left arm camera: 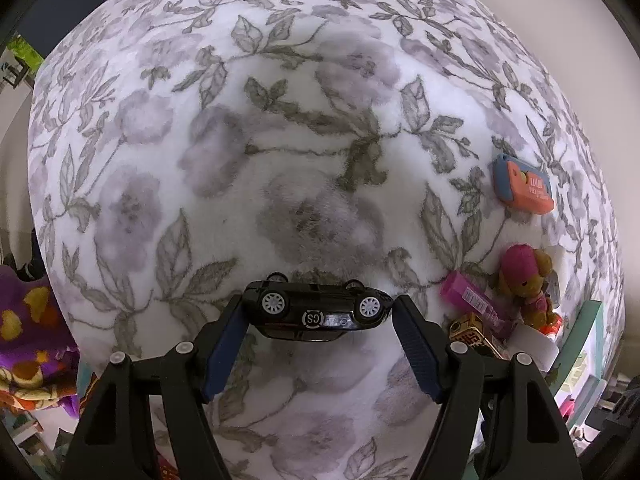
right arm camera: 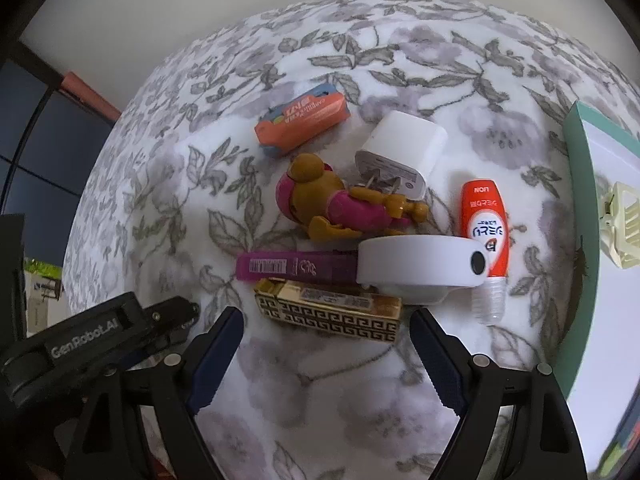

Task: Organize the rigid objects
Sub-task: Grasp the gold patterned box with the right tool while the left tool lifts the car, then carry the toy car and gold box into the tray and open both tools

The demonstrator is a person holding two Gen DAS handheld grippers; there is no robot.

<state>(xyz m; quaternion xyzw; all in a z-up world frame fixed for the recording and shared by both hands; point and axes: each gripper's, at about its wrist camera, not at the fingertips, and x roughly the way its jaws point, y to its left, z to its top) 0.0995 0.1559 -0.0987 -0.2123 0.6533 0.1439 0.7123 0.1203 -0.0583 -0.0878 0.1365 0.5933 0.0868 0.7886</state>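
Your left gripper [left arm camera: 320,312] has its blue-padded fingers [left arm camera: 222,354] spread wide on either side of a black toy car [left arm camera: 318,310], which lies between their tips with its wheels turned toward the camera; the left pad sits right at the car's end and the right one stands just clear of it, so the car is bracketed, not clamped. The car lies on the blanket [left arm camera: 280,140], white fleece printed with grey-purple flowers and leaves. Off to your right in that view sit an orange and blue packet [left arm camera: 524,188], a small pink and brown dog figure [left arm camera: 524,284], a pink tube [left arm camera: 472,298] and a gold patterned box [left arm camera: 474,334], bunched near the edge of a teal-rimmed tray [left arm camera: 588,332]. Your right gripper [right arm camera: 326,334] is also spread apart and holds nothing; the gold box [right arm camera: 332,314] lies across just ahead of its fingertips, with the purple-pink tube [right arm camera: 296,266] directly behind it. A round white device [right arm camera: 420,268] overlaps the tube's right end, and an orange and white bottle [right arm camera: 486,232] lies just beside it, cap toward you. Farther back are the dog figure [right arm camera: 336,204] on its side, a white plug adapter [right arm camera: 400,152] touching its legs, and the orange packet [right arm camera: 300,124]. The teal-rimmed tray [right arm camera: 580,208] at the right carries a cream hair clip [right arm camera: 624,224].
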